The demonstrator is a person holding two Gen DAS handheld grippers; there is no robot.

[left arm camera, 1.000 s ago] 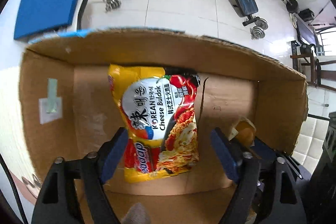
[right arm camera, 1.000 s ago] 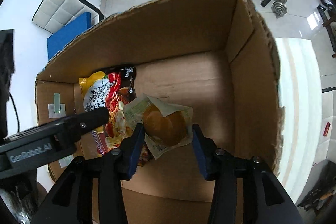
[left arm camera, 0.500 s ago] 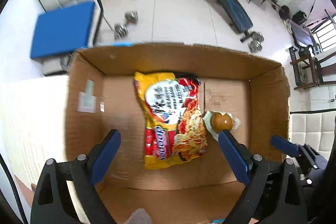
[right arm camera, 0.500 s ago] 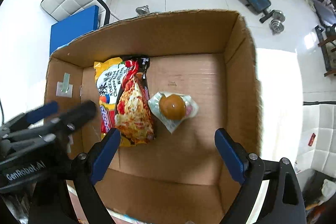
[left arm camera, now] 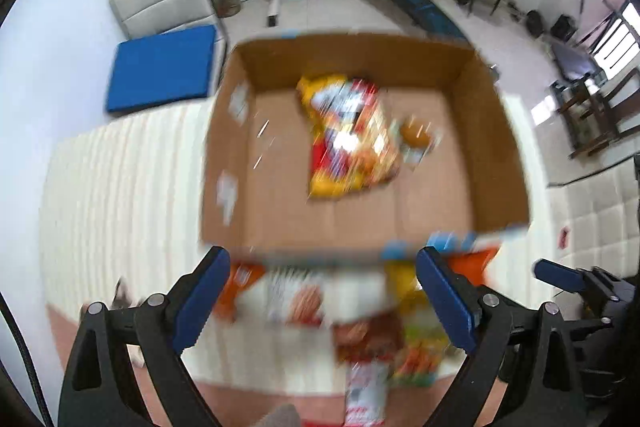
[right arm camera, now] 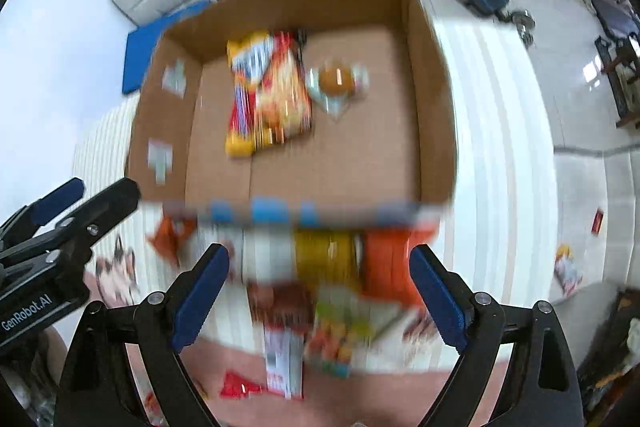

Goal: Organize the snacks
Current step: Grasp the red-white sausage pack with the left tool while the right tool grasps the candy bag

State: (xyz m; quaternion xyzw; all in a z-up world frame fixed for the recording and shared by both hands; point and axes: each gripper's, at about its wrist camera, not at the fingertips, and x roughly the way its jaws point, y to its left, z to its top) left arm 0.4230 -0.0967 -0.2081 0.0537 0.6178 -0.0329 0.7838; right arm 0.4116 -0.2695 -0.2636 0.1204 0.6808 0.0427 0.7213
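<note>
Two snacks were seen lying inside the open brown cardboard box (right arm camera: 432,99): a yellow-and-red flat noodle packet (right arm camera: 266,91) and, just beside it on its right, a round brown bun in clear wrapping (right arm camera: 336,81). Both lay on the box floor, well ahead of and below either set of jaws. A second before, the noodle packet had been framed between the left jaws and the bun clamped in the right ones; both items had since been let go and left in the box.

The left gripper (left arm camera: 322,301) was shown with its blue-padded jaws spread wide and nothing held between them, and the right gripper (right arm camera: 320,297) likewise, its jaws having just been opened off the bun. Both had been drawn up and back from the box, so that its near wall now lay ahead of the jaws.

Directly under and between the jaws, a blurred heap of mixed colourful snack packets (right arm camera: 344,291) was seen on the pale ribbed covering of the desk (right arm camera: 500,155), outside the box. Individual packets could not be told apart through the motion blur.

It was judged that one placement had been completed and that the next pick would be made from this heap, most of which remained unsorted.
</note>
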